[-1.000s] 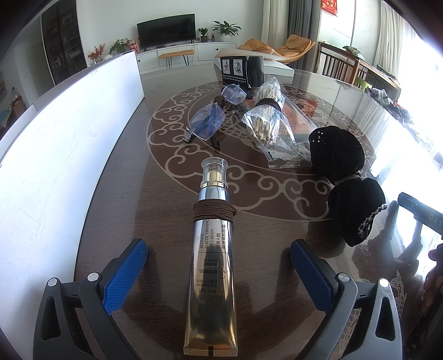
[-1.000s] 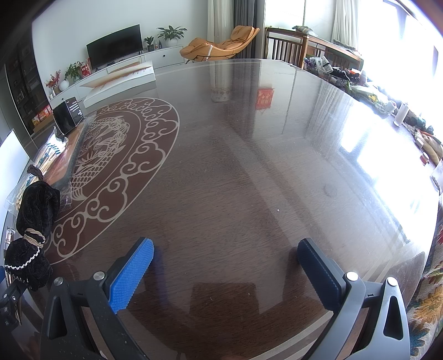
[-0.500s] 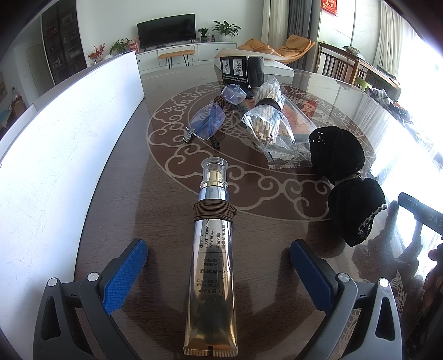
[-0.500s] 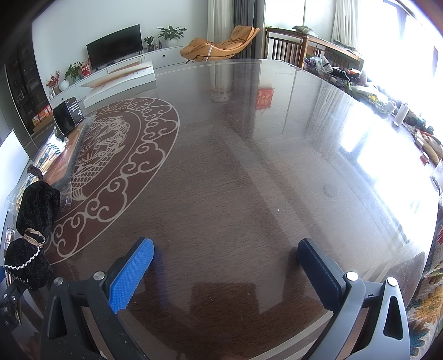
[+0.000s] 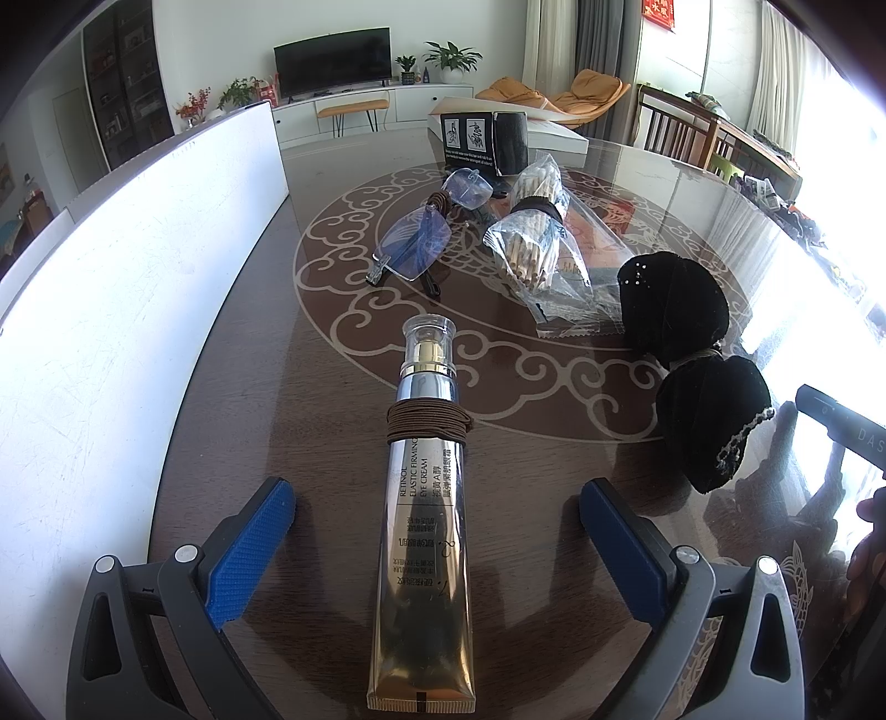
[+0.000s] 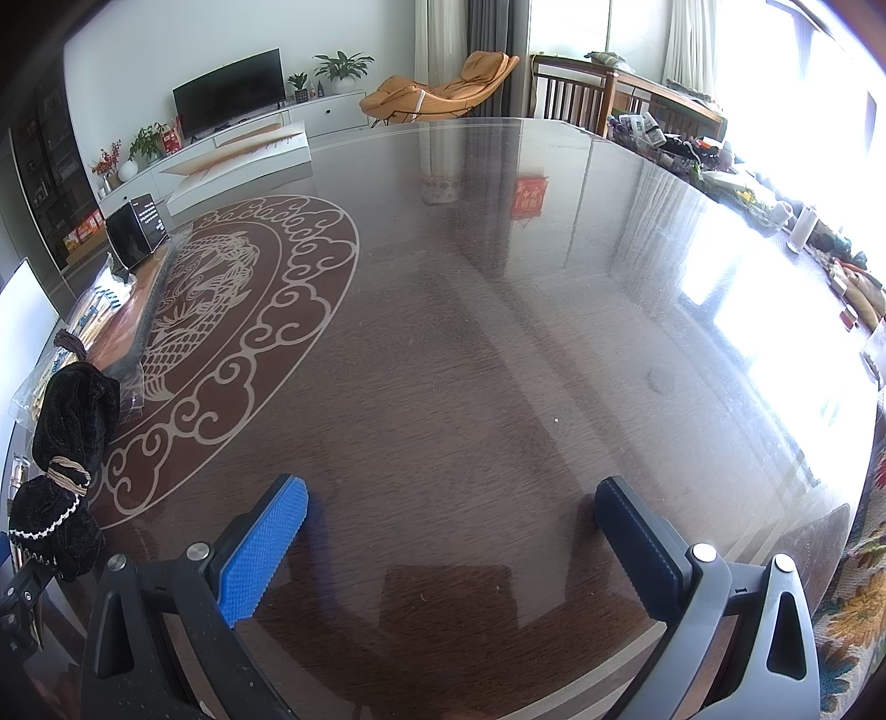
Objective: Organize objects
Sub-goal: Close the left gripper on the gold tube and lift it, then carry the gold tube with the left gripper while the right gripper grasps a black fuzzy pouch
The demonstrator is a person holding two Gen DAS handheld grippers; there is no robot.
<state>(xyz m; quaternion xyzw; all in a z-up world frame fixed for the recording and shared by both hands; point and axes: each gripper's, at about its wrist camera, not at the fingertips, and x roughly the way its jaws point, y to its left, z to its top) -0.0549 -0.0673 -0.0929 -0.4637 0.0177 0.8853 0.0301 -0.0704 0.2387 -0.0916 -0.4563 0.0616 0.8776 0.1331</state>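
Your left gripper (image 5: 437, 504): dark grey frame, silver screws, blue ribbed fingers (image 5: 249, 548) | your right gripper (image 6: 451, 518): same grey frame, silver screws, textured blue fingers (image 6: 263, 548)

Ahead of the wide-spread right gripper (image 6: 451, 512) the table (image 6: 498, 343) lies bare. The left gripper (image 5: 437, 512) straddles the cream tube (image 5: 423, 531) (whiteboard (image 5: 127, 310) left, black pouch (image 5: 692, 376) right).

A dark glossy table (image 6: 498, 332) fills the frame. At the upper left, a TV (image 6: 227, 105) stands against a white wall (image 6: 138, 50); an orange lounger (image 6: 443, 91) sits at top centre. Bright windows (image 6: 819, 66) glare at the right.
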